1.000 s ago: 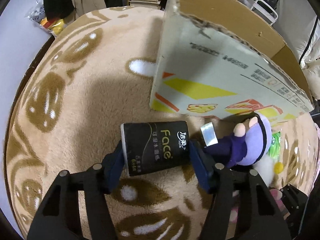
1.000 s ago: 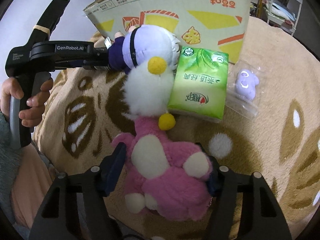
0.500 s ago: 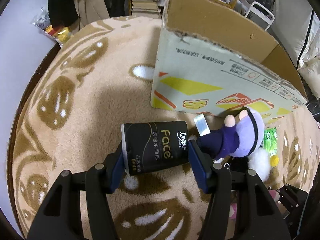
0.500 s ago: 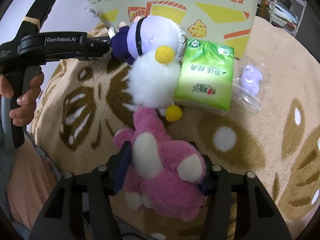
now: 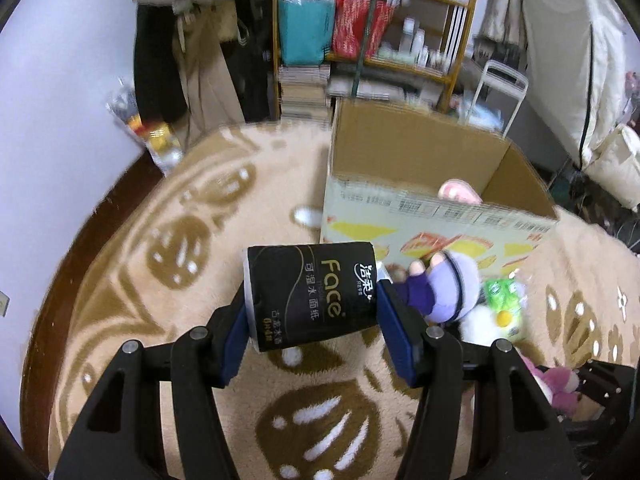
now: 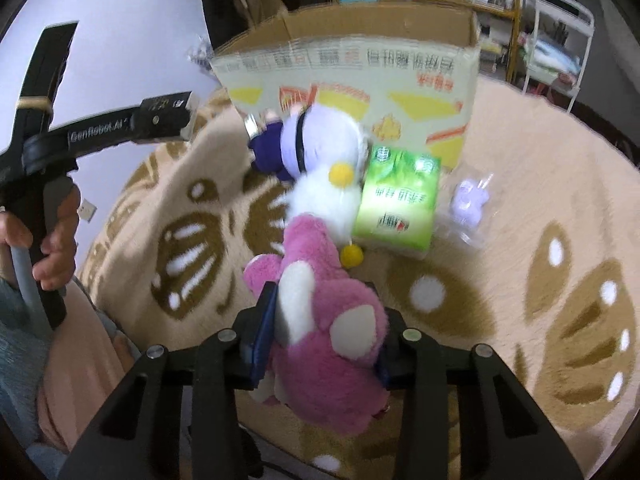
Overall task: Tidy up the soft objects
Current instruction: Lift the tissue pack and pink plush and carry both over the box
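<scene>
My left gripper is shut on a black tissue pack marked "Face", held above the beige rug. My right gripper has its jaws closing on a pink plush bear, its blue pads pressing the bear's sides. An open cardboard box stands behind, with something pink inside. In front of the box lie a purple doll, a white plush duck, a green tissue pack and a small lilac toy in a clear bag.
A beige rug with brown leaf patterns covers the round surface. A shelf with books and bottles stands behind the box. A hand holds the left gripper's handle at the left of the right wrist view. A white rack stands beside the box.
The left gripper rose with the black tissue pack, so the box interior and shelf now show. The right gripper's jaws narrowed onto the pink bear and lifted a little.
</scene>
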The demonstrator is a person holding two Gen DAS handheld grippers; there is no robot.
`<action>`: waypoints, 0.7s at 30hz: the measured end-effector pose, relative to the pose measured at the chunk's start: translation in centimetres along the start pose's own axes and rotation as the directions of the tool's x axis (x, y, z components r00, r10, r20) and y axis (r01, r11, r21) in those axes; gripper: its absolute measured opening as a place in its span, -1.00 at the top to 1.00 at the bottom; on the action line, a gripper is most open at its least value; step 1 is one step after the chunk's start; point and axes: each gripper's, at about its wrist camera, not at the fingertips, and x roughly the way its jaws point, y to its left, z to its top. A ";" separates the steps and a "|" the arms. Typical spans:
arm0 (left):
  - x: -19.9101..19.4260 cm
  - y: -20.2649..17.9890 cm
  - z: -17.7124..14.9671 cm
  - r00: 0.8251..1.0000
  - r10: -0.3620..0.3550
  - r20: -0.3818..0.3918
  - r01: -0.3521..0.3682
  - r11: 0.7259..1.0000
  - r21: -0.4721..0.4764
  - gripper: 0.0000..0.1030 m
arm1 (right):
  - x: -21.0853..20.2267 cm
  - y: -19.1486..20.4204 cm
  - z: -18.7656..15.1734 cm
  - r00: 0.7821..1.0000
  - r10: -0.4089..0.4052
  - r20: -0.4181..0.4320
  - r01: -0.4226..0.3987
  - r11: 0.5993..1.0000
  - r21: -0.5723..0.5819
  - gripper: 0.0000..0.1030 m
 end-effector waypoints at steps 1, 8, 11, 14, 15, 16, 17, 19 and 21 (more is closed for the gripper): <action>-0.9 0.0 0.1 0.999 0.002 0.035 -0.002 1.000 0.000 -0.13 | -0.9 0.0 0.1 1.000 -0.006 0.030 0.006 1.000 -0.004 0.17; -4.6 -0.2 0.1 0.979 0.026 0.205 -0.028 1.000 0.006 -0.13 | -4.4 0.0 1.4 0.981 -0.054 0.187 0.053 0.999 0.011 0.17; -5.6 -0.8 -0.1 0.967 0.041 0.250 -0.049 0.998 0.026 -0.13 | -5.5 0.0 2.0 0.960 -0.088 0.266 0.085 0.996 0.022 0.17; -6.5 -1.6 -0.2 0.953 0.041 0.300 -0.055 0.998 0.040 -0.13 | -6.8 -0.2 2.8 0.934 -0.100 0.344 0.093 0.995 0.037 0.17; -6.8 -1.9 -0.3 0.948 0.041 0.316 -0.058 0.997 0.042 -0.13 | -7.2 0.0 3.0 0.923 -0.111 0.367 0.103 0.994 0.040 0.17; -7.1 -2.1 -0.3 0.943 0.041 0.330 -0.060 0.997 0.047 -0.13 | -7.6 0.0 3.2 0.913 -0.120 0.390 0.112 0.993 0.041 0.17; -7.3 -2.4 -0.3 0.938 0.041 0.344 -0.063 0.997 0.052 -0.13 | -8.0 0.0 3.5 0.906 -0.125 0.404 0.118 0.992 0.042 0.17; -7.7 -2.8 -0.4 0.930 0.047 0.365 -0.074 0.995 0.061 -0.13 | -8.6 0.0 4.3 0.886 -0.146 0.439 0.137 0.989 0.051 0.17; -8.0 -3.3 -0.3 0.921 0.046 0.387 -0.079 0.994 0.071 -0.13 | -9.2 -0.2 5.0 0.868 -0.163 0.468 0.155 0.986 0.057 0.17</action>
